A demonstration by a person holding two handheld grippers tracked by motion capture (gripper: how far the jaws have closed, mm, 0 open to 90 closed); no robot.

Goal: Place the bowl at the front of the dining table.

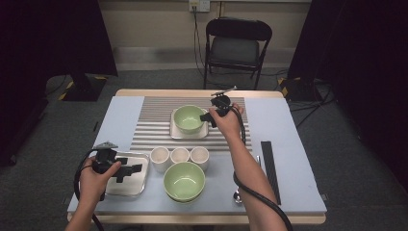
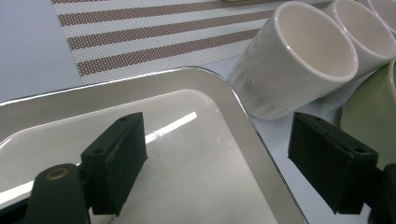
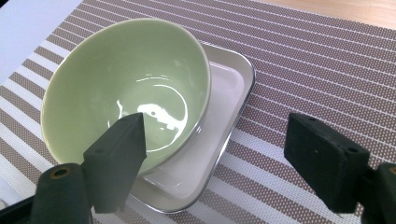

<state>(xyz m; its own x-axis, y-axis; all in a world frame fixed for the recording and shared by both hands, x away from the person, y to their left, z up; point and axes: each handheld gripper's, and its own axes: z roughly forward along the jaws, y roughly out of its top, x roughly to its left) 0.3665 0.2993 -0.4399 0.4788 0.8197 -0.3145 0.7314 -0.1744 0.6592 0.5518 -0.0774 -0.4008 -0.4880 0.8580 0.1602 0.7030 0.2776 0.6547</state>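
A pale green bowl [image 1: 188, 118] stands on a square white plate [image 1: 205, 132] on the striped mat. My right gripper [image 1: 207, 117] hovers at the bowl's right rim, open. In the right gripper view, one jaw is over the bowl [image 3: 126, 84] and the other over the mat, with the bowl's rim and the plate [image 3: 224, 102] between them and untouched. My left gripper [image 1: 133, 164] is open over a shiny rectangular tray [image 1: 139, 185] at the front left. In the left gripper view, its jaws straddle the right rim of the tray [image 2: 187, 154] and nothing is gripped.
Three white cups [image 1: 180, 155] stand in a row right of the tray, the nearest cup [image 2: 299, 60] close to my left gripper. A second green bowl [image 1: 184, 180] sits in front of them. A black strip [image 1: 270, 171] lies at the right. A folding chair [image 1: 235, 45] stands beyond the table.
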